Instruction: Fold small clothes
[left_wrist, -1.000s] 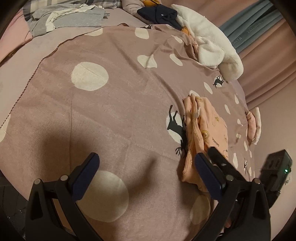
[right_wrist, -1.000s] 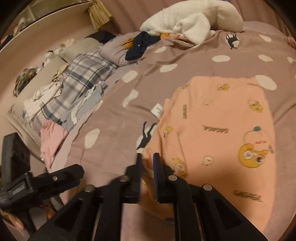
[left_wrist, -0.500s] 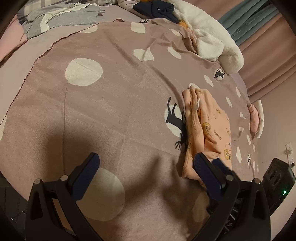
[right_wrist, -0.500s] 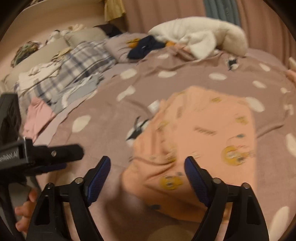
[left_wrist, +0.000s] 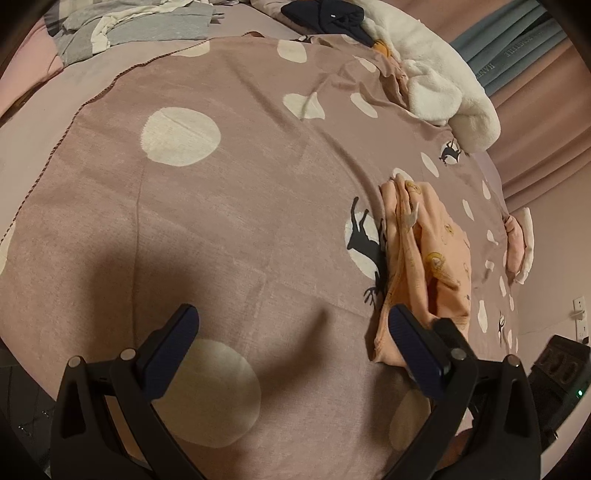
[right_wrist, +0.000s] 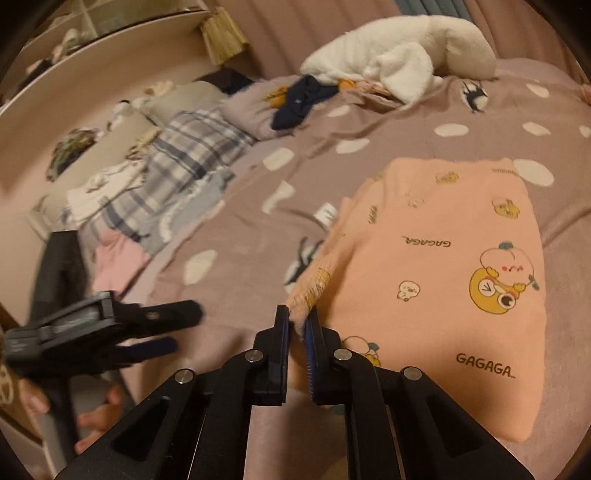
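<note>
The small peach-orange cotton garment (right_wrist: 450, 254) carries yellow cartoon figures and dark "GAGAGA" lettering. It lies on a dusty mauve bedspread (left_wrist: 229, 221) patterned with cream dots and black deer silhouettes. A fluffy white fleece blanket (right_wrist: 399, 59) sits at the far side, with a navy blue cloth (right_wrist: 299, 99) beside it. A grey-and-white plaid fabric (right_wrist: 184, 162) and a pale pink folded cloth (right_wrist: 118, 262) lie to the left. Both tongs, left (left_wrist: 291, 347) and right (right_wrist: 297, 328), are black with dark blue pads.

left gripper (left_wrist: 291, 343): jaws spread wide | right gripper (right_wrist: 296, 325): jaws pinched nearly together
</note>
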